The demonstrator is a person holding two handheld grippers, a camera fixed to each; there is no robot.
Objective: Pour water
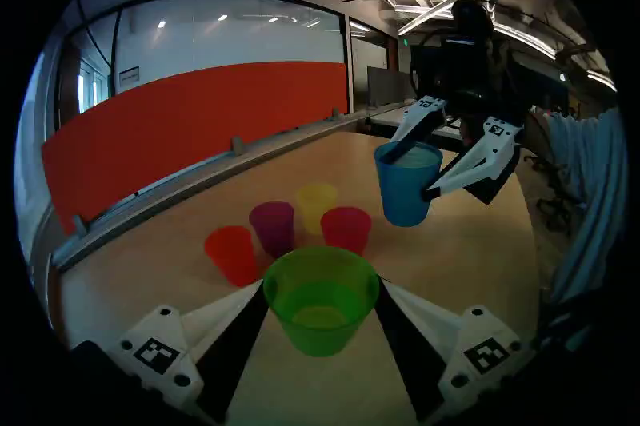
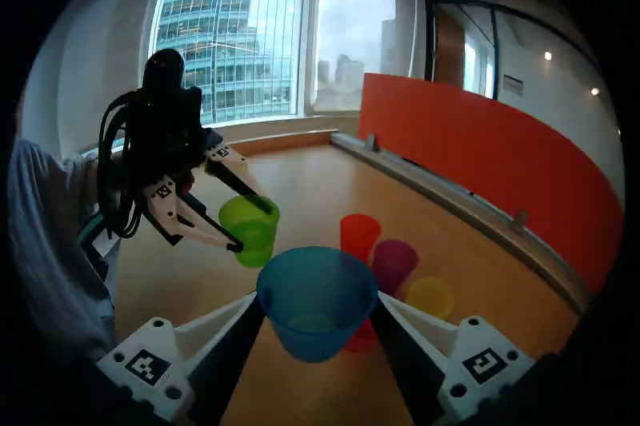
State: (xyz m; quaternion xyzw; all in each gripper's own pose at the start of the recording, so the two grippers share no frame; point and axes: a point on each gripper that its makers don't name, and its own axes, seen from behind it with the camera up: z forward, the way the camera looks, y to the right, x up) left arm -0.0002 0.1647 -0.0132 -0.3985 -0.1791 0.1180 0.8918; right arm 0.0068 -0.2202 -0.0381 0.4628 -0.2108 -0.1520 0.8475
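left gripper view, upper left: a wall sign (image 1: 128,74) too small to read hangs above an orange wall panel (image 1: 200,122). below it, four cups cluster on the pale wooden worktop (image 1: 472,258), left to right an orange cup (image 1: 232,254), a purple cup (image 1: 274,226), a yellow cup (image 1: 316,204) and a red cup (image 1: 346,228). at lower centre the left hand-held gripper (image 1: 320,290) pinches the green cup (image 1: 322,310) upright, one finger pressed to each side. black-and-white square markers (image 1: 156,354) are the only printing on the fingers. right of centre the right hand-held gripper (image 1: 410,174) grips the blue cup (image 1: 408,184) upright, raised off the worktop and well apart from the green cup; a pale level surface shows near its rim. a light sleeve (image 1: 588,186) fills the right edge.

right gripper view, upper left: windows (image 2: 232,34) face glass towers. the green cup hangs left of centre in the far gripper. the blue cup sits at lower centre between the near fingers, with the four cups just beyond it to the right.
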